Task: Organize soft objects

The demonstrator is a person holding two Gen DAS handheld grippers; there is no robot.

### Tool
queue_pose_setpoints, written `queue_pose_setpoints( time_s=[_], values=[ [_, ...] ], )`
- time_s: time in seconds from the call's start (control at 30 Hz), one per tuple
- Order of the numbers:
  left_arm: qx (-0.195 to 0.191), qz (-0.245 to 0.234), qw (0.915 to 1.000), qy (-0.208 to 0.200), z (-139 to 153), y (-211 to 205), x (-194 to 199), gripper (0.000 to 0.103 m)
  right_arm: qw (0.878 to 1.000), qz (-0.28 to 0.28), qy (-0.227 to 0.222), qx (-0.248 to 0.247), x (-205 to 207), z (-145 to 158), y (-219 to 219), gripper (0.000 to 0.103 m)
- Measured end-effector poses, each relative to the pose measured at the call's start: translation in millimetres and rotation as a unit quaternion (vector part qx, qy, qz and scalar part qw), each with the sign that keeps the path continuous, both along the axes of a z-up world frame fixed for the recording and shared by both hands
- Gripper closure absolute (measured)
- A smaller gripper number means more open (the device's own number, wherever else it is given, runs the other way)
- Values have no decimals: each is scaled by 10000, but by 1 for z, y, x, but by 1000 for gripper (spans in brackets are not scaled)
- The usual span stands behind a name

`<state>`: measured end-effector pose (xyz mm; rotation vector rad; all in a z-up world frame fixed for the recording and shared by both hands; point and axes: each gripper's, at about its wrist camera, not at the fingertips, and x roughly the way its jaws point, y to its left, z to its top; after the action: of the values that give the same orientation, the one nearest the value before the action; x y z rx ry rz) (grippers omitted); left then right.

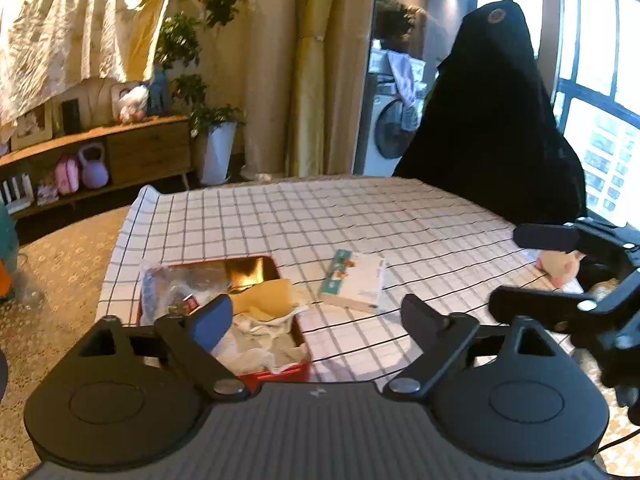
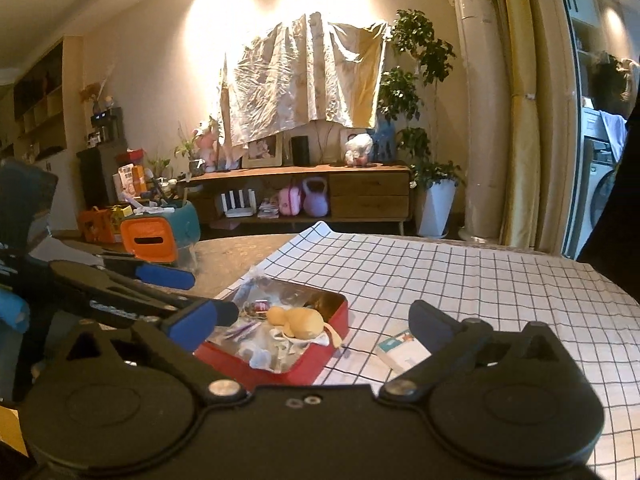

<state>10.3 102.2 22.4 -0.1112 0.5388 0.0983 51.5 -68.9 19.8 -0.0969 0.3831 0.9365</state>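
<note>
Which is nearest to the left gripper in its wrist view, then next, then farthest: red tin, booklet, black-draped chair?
From the left gripper:
1. Red tin, at its left finger.
2. Booklet, just ahead, slightly right.
3. Black-draped chair, across the table, far right.

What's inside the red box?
The red metal box holds a yellow plush toy, white crumpled cloth and clear plastic wrapping. Anything beneath them is hidden.

Open left tool [image 1: 316,312] above red tin [image 1: 280,374], checked cloth [image 1: 320,216].
</note>
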Motion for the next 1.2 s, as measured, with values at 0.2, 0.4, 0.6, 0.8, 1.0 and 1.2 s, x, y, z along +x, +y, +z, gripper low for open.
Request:
queue_pose_setpoints(
  time_s=[0.2, 0.4, 0.6, 0.8, 1.0, 1.2],
  values=[
    [-77, -171, 9995, -259, 3, -18, -13, 2, 9996, -254, -62, 70, -8, -4, -9, 0],
    [-92, -151, 9991, -380, 3, -29, -20, 1, 9960, -790, 208, 374, -9, -11, -32, 0],
    [-121, -144, 9986, -504, 0, -35, -28, 1, 9918, -1131, 351, 491, -18, -19, -45, 0],
    [-52, -97, 9977, -672, -2, -39, -40, 1, 9885, -1427, 235, 450, -31, -24, -47, 0],
    [90, -155, 9972, -723, -4, -47, -45, 1, 9866, -1546, 177, 490, -44, -26, -47, 0],
    [142, -209, 9969, -748, -6, -53, -48, 1, 9836, -1729, 124, 492, -53, -31, -49, 0]
  ],
)
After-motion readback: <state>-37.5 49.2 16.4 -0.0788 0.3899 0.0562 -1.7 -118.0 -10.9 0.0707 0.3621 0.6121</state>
